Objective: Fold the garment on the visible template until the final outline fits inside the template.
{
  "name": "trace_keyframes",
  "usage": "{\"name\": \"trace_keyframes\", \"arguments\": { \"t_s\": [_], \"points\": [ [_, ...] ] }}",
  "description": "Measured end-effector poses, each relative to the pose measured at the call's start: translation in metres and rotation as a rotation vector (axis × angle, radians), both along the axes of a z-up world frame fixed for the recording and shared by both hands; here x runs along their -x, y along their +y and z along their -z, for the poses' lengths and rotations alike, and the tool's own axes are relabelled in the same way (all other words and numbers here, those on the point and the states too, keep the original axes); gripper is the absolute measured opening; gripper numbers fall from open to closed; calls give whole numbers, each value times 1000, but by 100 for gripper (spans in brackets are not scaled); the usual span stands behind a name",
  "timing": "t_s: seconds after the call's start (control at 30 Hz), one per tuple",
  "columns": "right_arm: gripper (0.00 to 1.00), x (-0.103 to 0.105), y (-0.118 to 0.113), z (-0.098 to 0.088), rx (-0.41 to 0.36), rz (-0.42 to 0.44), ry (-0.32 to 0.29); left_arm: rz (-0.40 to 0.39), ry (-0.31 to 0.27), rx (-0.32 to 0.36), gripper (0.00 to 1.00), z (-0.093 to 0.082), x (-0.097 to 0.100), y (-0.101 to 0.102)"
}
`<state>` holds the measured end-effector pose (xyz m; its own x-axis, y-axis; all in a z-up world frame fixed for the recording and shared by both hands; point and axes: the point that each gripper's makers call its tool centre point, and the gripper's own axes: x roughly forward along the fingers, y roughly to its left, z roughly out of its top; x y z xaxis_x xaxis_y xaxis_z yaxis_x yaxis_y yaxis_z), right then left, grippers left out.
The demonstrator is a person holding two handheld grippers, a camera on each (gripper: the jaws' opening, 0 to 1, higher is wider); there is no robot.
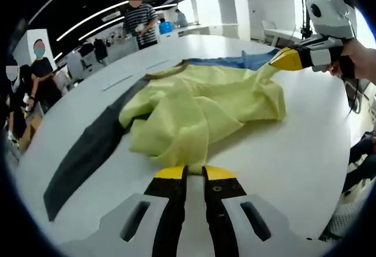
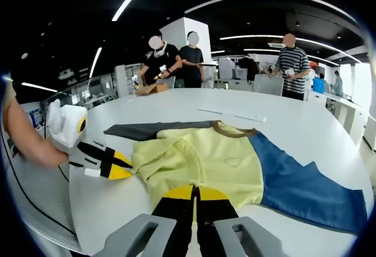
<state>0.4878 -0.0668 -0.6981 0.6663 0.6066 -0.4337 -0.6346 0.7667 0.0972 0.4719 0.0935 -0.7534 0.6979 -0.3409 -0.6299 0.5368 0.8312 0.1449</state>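
A pale yellow garment (image 1: 194, 113) with a brown collar (image 2: 235, 131) lies crumpled on the white table (image 1: 294, 157). A dark grey strip (image 1: 88, 151) runs out from under its left side, and a blue cloth (image 2: 305, 186) extends past its other end. My left gripper (image 1: 195, 171) has its yellow tips together on the near hem, and it also shows as the left gripper (image 2: 120, 167) at the garment's corner. My right gripper (image 2: 194, 192) is shut on the opposite edge, and this right gripper (image 1: 286, 59) comes in from the upper right.
The round table's edge (image 2: 76, 210) is close on the near side. Several people stand beyond the far edge, one in a striped shirt (image 1: 141, 25). A person's arm (image 2: 23, 139) holds the left gripper. Paper strips (image 2: 232, 114) lie on the far part of the table.
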Motion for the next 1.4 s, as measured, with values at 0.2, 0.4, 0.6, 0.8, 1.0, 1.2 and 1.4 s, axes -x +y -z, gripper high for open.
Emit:
{"name": "trace_keyframes", "arguments": {
  "t_s": [0.2,0.4,0.6,0.8,1.0,1.2,1.4],
  "points": [
    [0,1,0,-1,1,-1,-3,8,8,8,0,0,1,1],
    [0,2,0,-2,1,-4,-6,-1,18,26,0,-1,2,3],
    [0,2,-1,-3,1,-6,-6,11,10,32,0,-6,3,2],
    [0,3,-2,-5,1,-6,-6,19,-1,46,0,-14,2,3],
    [0,4,-4,-8,-1,-3,-8,27,-22,56,0,-25,3,5],
    [0,5,-7,-13,-1,3,-15,42,-42,58,0,-35,5,9],
    [0,7,-10,-15,0,11,-21,47,-60,60,0,-44,8,17]
  ]
}}
